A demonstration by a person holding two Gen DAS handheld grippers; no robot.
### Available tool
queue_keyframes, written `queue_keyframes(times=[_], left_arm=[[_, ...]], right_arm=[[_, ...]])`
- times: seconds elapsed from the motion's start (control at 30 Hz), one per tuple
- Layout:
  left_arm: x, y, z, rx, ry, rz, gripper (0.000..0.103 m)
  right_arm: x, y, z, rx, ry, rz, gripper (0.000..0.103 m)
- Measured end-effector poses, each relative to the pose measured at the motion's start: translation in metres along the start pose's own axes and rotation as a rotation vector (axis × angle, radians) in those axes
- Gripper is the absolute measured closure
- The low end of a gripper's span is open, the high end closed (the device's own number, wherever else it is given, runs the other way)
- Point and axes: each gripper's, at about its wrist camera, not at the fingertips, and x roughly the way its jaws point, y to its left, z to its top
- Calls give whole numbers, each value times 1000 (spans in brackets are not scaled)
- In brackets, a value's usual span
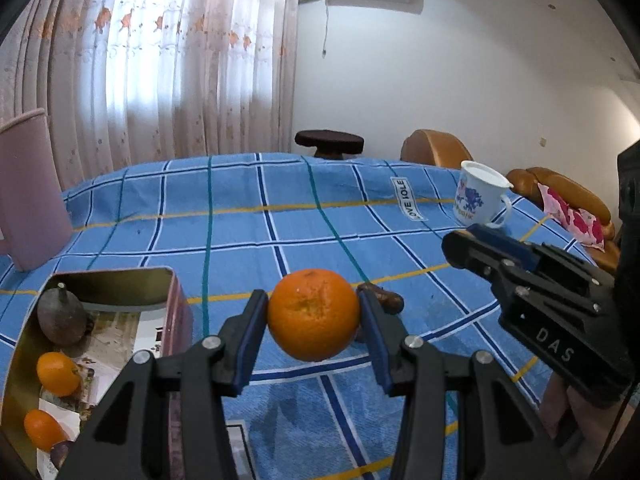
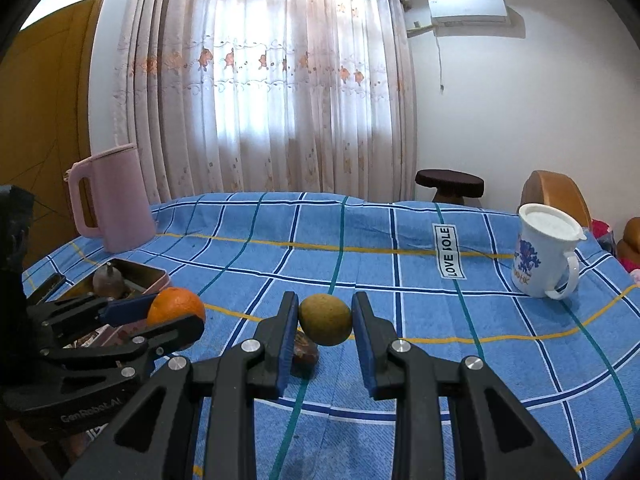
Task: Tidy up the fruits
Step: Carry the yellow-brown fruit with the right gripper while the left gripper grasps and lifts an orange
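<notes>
Orange [image 1: 313, 314]: we hold it in the left claw [image 1: 314, 320], clear of the blue checked tabletop [image 1: 240, 236], just right of the tin box [image 1: 176, 304].
Green fruit [image 2: 325, 325]: pinched between the right claw [image 2: 325, 326] pads, above the cloth; whether it touches the cloth we cannot tell.
Box contents: a dark pear-shaped fruit [image 1: 62, 316] and two small oranges [image 1: 58, 373] already inside.
Doing it well: we judge the orange should travel left over the rim, then lower before release so it does not roll onto the others.
Pose: the left claw points forward and about level; the right claw comes in from the right, angled toward the middle.
Watch: a brown item [image 1: 384, 300] lies just behind.
</notes>
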Motion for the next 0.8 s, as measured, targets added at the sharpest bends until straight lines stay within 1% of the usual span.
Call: queue_keyframes(times=[0.4, 0.8], left_arm=[[-18, -4, -4, 25, -89, 28, 55], [-33, 2, -8, 15, -136, 37, 55]], right_arm=[[-14, 6, -3, -29, -56, 0, 74], [-33, 16, -10, -55, -111, 21, 74]])
